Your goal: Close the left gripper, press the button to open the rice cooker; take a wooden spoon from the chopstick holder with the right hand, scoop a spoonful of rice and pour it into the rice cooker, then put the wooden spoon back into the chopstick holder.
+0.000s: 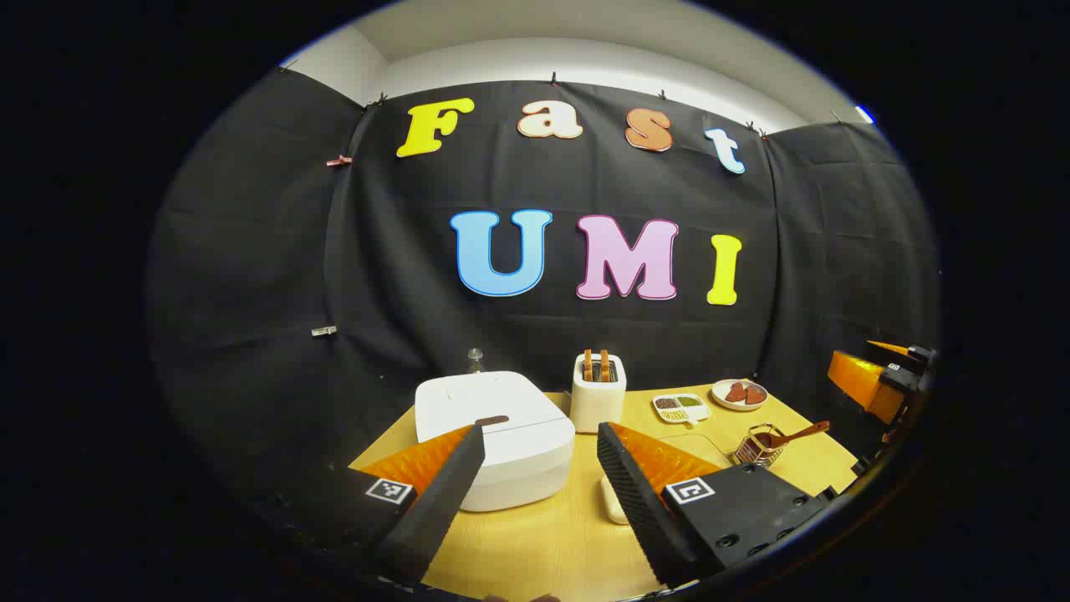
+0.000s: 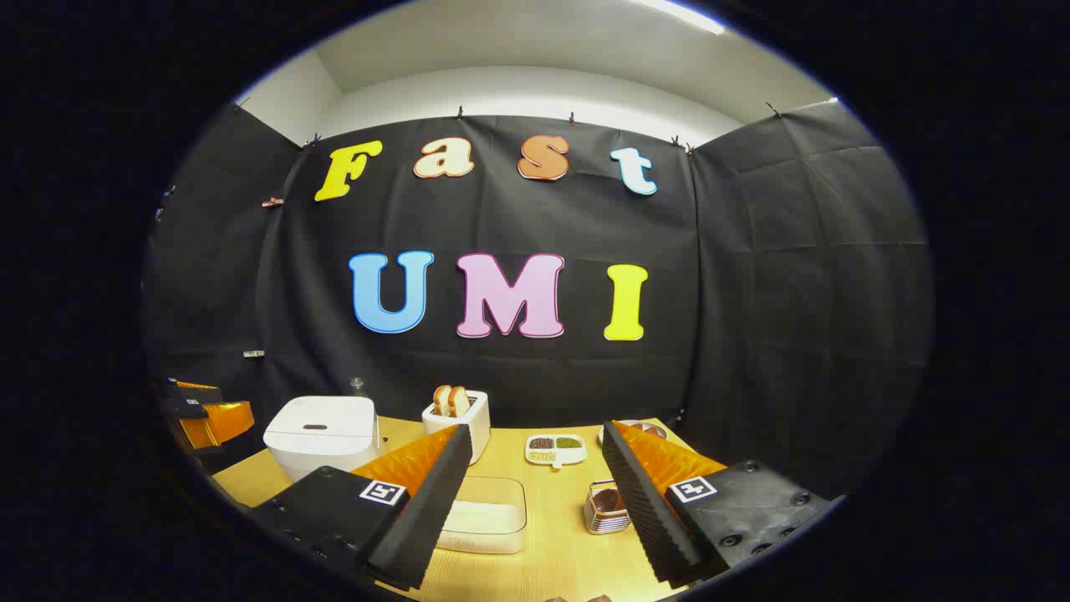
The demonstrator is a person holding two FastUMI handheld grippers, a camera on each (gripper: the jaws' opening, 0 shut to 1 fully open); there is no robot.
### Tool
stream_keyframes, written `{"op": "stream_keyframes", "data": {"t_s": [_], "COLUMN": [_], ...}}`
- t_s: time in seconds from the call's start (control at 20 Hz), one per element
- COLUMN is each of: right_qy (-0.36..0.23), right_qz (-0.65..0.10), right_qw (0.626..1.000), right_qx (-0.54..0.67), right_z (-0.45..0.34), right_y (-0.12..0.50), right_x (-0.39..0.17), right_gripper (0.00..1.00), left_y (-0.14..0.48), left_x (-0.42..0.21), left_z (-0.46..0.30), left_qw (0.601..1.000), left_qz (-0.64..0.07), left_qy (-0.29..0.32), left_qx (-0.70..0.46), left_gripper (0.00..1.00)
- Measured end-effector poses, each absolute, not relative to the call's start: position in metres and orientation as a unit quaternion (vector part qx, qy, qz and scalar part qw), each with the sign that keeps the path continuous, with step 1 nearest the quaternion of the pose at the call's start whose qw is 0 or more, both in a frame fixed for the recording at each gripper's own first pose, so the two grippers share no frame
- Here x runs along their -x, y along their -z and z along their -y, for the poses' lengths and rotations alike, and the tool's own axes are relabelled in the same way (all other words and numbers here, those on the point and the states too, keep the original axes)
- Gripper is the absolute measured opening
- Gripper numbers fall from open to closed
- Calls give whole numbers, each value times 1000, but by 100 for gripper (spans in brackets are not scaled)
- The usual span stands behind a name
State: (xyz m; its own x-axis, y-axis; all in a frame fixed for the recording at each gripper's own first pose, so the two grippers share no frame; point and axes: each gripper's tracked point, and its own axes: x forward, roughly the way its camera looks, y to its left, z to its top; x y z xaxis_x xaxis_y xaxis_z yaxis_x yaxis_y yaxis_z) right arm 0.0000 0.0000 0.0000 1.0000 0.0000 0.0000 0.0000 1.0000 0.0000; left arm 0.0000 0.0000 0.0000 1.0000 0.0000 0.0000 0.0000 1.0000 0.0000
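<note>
The white rice cooker (image 1: 501, 447) stands with its lid down at the table's left, a dark button (image 1: 491, 420) on its front edge. My left gripper (image 1: 539, 433) hovers open just in front of it, its left finger lined up near the button. The wire chopstick holder (image 1: 756, 449) at the right holds the wooden spoon (image 1: 798, 434), handle leaning right. In the right gripper view, my right gripper (image 2: 537, 430) is open above the table, with the chopstick holder (image 2: 605, 508) just left of its right finger and a white rice box (image 2: 485, 512) beside its left finger. The rice cooker (image 2: 322, 435) sits far left.
A white toaster (image 1: 598, 389) with bread stands behind the cooker. A sectioned dish of grains (image 1: 680, 408) and a plate of red pieces (image 1: 739, 393) lie at the back right. The other gripper (image 1: 878, 380) shows at the right edge. A small glass jar (image 1: 476, 359) stands behind the cooker.
</note>
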Motion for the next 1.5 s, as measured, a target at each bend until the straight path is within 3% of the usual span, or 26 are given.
{"op": "stream_keyframes", "data": {"t_s": [0.7,1.5], "right_qy": [-19,-9], "right_qz": [1,-5], "right_qw": [1000,1000], "right_qx": [-1,-10], "right_z": [25,49], "right_y": [-5,2], "right_x": [-43,-52], "right_gripper": [98,98], "left_y": [-2,-15], "left_x": [-27,-55], "left_z": [44,13], "left_qw": [1000,999], "left_qz": [-5,-9], "left_qy": [8,-38], "left_qx": [-1,11], "left_gripper": [94,94]}}
